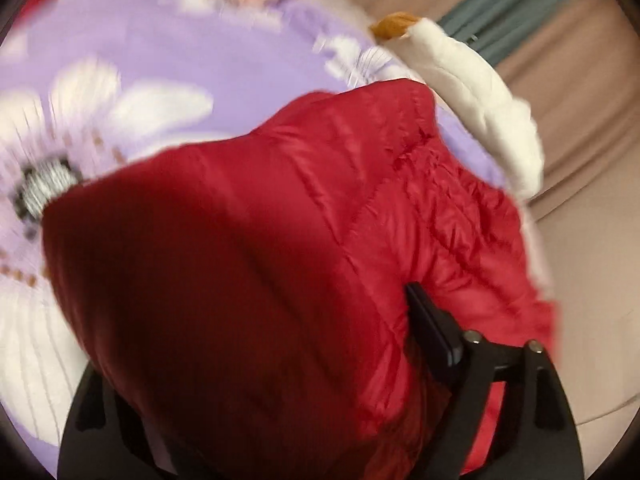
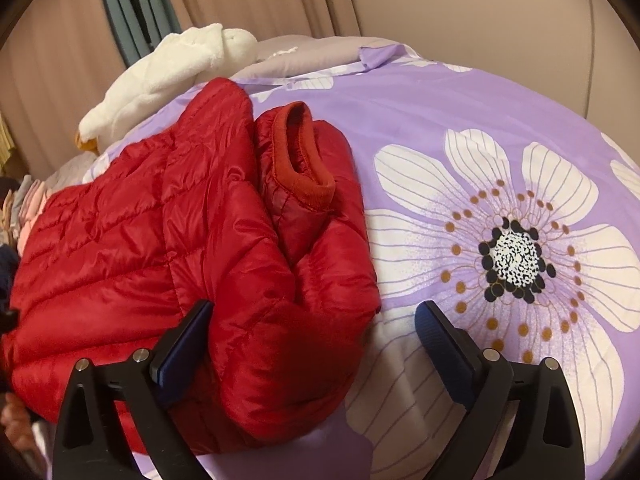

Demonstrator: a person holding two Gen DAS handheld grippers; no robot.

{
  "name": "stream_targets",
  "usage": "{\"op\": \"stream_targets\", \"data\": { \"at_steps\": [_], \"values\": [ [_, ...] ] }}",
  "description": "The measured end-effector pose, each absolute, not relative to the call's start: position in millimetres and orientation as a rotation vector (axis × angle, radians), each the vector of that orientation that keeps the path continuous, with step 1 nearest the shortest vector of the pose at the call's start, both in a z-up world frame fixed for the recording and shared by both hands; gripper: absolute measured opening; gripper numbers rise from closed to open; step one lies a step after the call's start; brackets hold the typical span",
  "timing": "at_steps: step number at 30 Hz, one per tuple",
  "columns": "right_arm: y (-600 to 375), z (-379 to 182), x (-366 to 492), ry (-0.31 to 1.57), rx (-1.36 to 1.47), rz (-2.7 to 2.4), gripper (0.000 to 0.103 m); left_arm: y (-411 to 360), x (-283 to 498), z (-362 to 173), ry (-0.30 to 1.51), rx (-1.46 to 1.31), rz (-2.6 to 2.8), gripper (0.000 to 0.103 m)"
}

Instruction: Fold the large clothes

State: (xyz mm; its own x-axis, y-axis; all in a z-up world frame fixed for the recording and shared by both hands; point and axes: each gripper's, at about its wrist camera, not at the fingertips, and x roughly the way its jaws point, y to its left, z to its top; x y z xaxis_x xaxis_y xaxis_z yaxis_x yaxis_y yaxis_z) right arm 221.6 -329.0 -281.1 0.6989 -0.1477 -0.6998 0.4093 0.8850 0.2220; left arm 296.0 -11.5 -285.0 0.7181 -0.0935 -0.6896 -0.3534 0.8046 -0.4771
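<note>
Red puffer jacket (image 2: 180, 248) lies folded on flowered purple bedspread (image 2: 500, 140).

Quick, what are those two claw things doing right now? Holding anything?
Left gripper: red puffer jacket lies between its jaws; a grip cannot be told.
Right gripper: jaws open, holding nothing, over the jacket's edge.

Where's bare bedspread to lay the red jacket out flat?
The free patch is the purple flower-print bedspread to the picture's right of the red quilted puffer jacket, around the big white flower. It is crowded on the other side: white plush duck toy and piled clothes.
</note>
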Motion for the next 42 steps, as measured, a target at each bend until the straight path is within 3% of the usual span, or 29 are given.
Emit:
{"op": "stream_targets", "data": {
  "at_steps": [1, 6, 8, 12, 17, 19, 25, 31, 38, 42],
  "values": [
    [-328.6, -280.9, 222.2, 0.738, 0.376, -0.321, 0.098, -28.3, 293.7, -281.1, 0.732, -0.519, 0.202, 0.078],
    [-328.0, -281.0, 222.0, 0.737, 0.372, -0.323, 0.098, -55.1, 282.9, -258.3, 0.668, -0.346, 0.281, 0.046],
    [-327.3, -280.2, 221.5, 0.73, 0.369, -0.323, 0.097, -62.2, 279.8, -243.8, 0.629, -0.292, 0.271, 0.04],
    [-324.3, -275.4, 218.4, 0.706, 0.374, -0.281, 0.083, -52.0, 270.7, -234.0, 0.595, -0.288, 0.218, 0.034],
    [-308.6, -267.6, 218.6, 0.698, 0.324, -0.273, 0.074, -32.8, 255.1, -230.7, 0.591, -0.343, 0.187, 0.031],
    [-295.9, -262.3, 220.1, 0.691, 0.294, -0.24, 0.062, -28.4, 249.2, -222.8, 0.571, -0.334, 0.219, 0.031],
    [-250.3, -254.1, 231.0, 0.698, 0.242, -0.128, 0.051, 5.6, 226.7, -195.0, 0.481, -0.293, 0.302, 0.03],
    [-209.0, -270.0, 244.2, 0.765, 0.066, -0.169, 0.05, -3.0, 221.8, -189.8, 0.462, -0.183, 0.271, 0.029],
    [-245.3, -280.0, 245.9, 0.783, 0.291, -0.067, 0.05, -63.5, 205.6, -175.3, 0.377, -0.063, 0.113, 0.031],
    [-241.5, -279.8, 244.2, 0.779, 0.272, -0.075, 0.05, -99.6, 210.0, -178.7, 0.429, -0.065, -0.015, 0.035]
  ]
}}
